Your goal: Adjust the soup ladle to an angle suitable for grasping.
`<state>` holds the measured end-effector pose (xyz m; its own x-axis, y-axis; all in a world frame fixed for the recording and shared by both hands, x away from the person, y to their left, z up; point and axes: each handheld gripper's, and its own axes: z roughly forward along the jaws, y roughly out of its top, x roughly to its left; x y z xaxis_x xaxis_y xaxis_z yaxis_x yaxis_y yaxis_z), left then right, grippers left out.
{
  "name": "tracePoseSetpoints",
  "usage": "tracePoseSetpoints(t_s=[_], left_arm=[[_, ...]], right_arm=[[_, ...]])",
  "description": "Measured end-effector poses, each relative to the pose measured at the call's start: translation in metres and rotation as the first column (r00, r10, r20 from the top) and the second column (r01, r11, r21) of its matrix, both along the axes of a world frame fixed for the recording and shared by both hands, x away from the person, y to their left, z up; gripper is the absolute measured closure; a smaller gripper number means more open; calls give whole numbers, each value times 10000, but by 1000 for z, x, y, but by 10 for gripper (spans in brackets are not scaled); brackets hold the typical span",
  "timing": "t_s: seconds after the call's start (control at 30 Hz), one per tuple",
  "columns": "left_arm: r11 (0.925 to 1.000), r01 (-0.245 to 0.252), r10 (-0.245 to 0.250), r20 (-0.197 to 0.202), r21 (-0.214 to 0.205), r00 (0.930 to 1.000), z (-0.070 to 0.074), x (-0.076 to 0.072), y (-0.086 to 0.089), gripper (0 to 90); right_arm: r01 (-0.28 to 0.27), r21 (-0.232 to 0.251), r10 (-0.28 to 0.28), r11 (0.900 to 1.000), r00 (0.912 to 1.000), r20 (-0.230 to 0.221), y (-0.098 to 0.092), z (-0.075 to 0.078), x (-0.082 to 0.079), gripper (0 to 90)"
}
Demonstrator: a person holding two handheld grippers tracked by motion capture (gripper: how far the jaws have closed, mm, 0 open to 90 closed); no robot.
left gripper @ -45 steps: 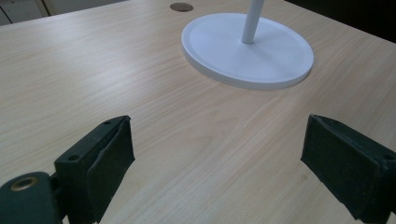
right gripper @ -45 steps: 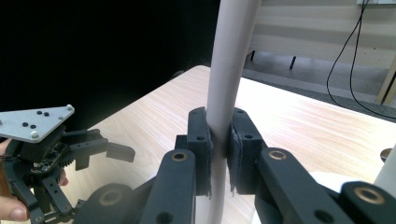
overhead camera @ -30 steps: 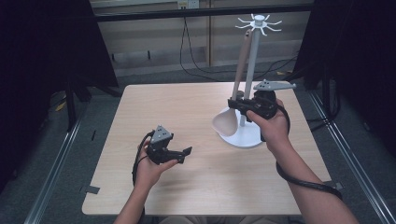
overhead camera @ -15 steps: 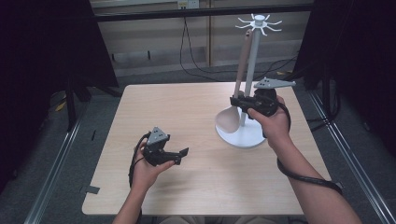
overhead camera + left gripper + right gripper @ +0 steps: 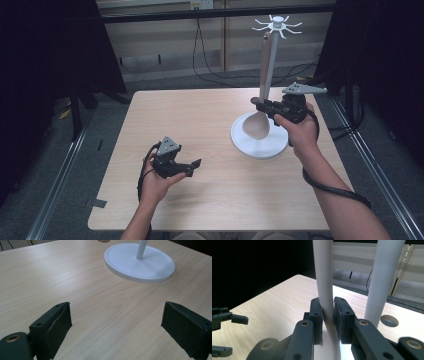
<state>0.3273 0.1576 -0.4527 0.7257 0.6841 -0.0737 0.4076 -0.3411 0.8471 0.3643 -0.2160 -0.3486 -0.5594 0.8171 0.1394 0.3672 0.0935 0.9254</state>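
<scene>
Right gripper view — unlettered spoon (image 5: pixel 325 277)

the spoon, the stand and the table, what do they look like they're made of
The spoon looks like matte beige plastic or silicone: even colour, no grain or shine. The stand looks like white painted metal or plastic, smooth with a soft sheen on its base. The table looks like pale wood or wood-look laminate, with fine straight grain.

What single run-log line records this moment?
right gripper: jaws just easing open, spoon handle between pads | spoon hangs on white stand | left gripper: open over table
</scene>
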Motion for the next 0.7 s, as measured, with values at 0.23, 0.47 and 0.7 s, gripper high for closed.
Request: tracePoseSetpoints(t_s=[0.23,0.47,0.7], left_arm=[[10000,28,-28,23,16,10000,0,1,1,89],[9999,103,-103,16,61,9999,0,2,1,88],[9998,193,-194,64,25,9998,1,3,-3,88]], right_arm=[[87,75,-88,9999,9999,61,4,-2,3,775],[185,90,-185,9998,9998,84,9,-3,6,774],[211,32,-211,9998,9997,100,11,-2,5,771]])
